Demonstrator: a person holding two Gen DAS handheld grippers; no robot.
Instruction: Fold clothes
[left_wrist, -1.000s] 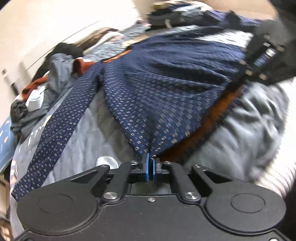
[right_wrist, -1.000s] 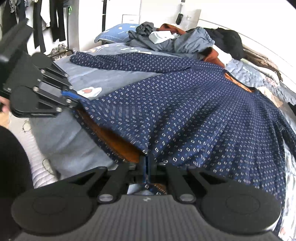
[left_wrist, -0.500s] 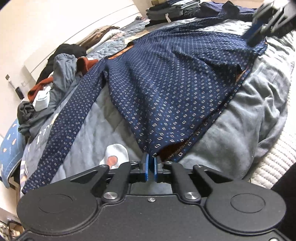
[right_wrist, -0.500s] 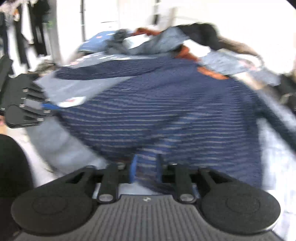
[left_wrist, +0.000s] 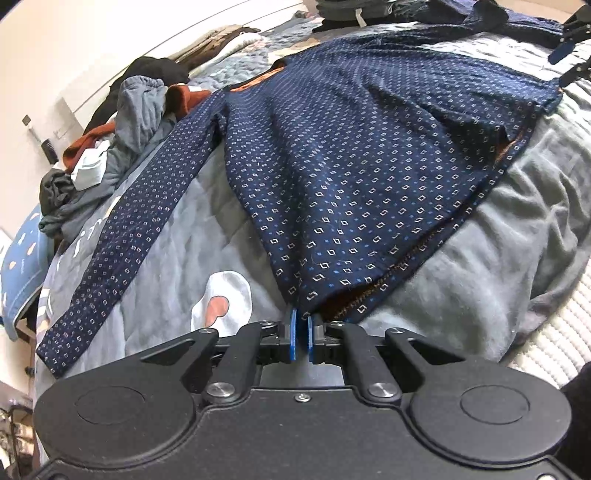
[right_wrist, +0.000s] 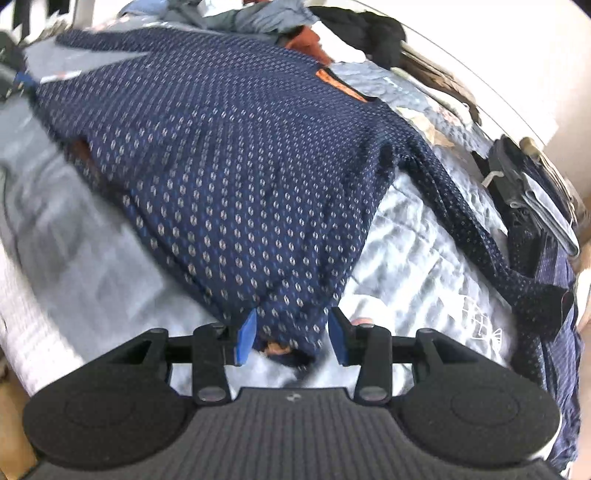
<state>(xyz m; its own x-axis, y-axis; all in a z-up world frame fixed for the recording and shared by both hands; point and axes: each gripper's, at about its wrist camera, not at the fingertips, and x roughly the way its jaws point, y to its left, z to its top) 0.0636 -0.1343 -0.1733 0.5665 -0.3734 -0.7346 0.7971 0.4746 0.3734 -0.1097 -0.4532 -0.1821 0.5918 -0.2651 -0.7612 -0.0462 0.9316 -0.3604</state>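
Left wrist view: your left gripper (left_wrist: 302, 334) points down, pinching the navy shirt's (left_wrist: 351, 158) hem corner on the bed (left_wrist: 517, 229); bare quilt lies alongside.

Right wrist view: your right gripper (right_wrist: 291, 336) is opening, the other hem corner loose between its fingers.

The navy sweater (left_wrist: 362, 158) is a soft, matt knit with small woven diamonds and an orange lining at the neck, lying on a grey quilted bedspread (left_wrist: 517, 236) of fuzzy, stitched cloth. At the bottom of each frame, the left gripper (left_wrist: 302, 334) and right gripper (right_wrist: 291, 336) are matt black plastic with bright metal screws and smooth blue pads. The right one's base is finely ribbed.
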